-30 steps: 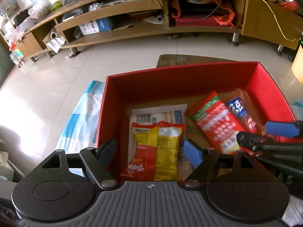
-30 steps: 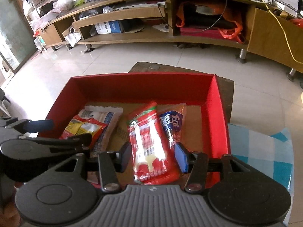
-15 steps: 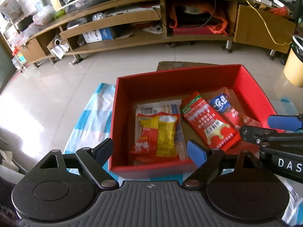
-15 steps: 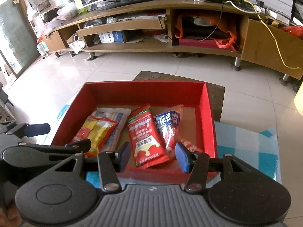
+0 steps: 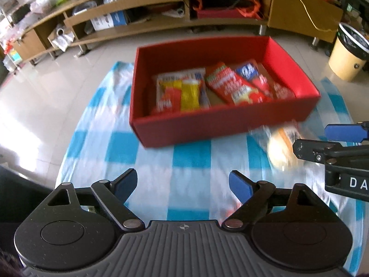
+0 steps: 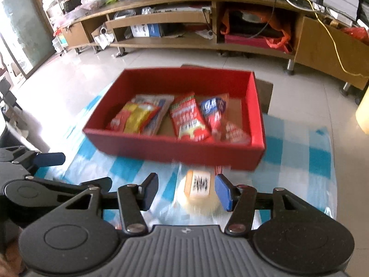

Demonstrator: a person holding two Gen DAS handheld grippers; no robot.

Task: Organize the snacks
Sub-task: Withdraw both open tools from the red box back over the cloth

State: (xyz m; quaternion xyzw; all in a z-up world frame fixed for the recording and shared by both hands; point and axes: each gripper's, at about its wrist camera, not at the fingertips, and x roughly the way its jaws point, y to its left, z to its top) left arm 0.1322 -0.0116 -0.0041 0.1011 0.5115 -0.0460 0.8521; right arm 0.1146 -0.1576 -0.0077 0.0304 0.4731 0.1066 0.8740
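A red box stands on a blue-and-white checked cloth. In it lie a yellow-and-red packet, a red packet and a blue-labelled packet. My left gripper hangs open over bare cloth in front of the box, with nothing between its fingers. A pale round bun in clear wrap lies on the cloth just before the box. My right gripper is above it, its jaws opening; the bun shows between the pads, which do not press on it.
A long wooden TV cabinet with cluttered shelves runs along the back. A cream waste bin stands on the tiled floor at the right. A brown board pokes out behind the box.
Both grippers have drawn back from over the box to the near side of the cloth. The left jaws stand wider. The wrapped bun has come into view under the right gripper.
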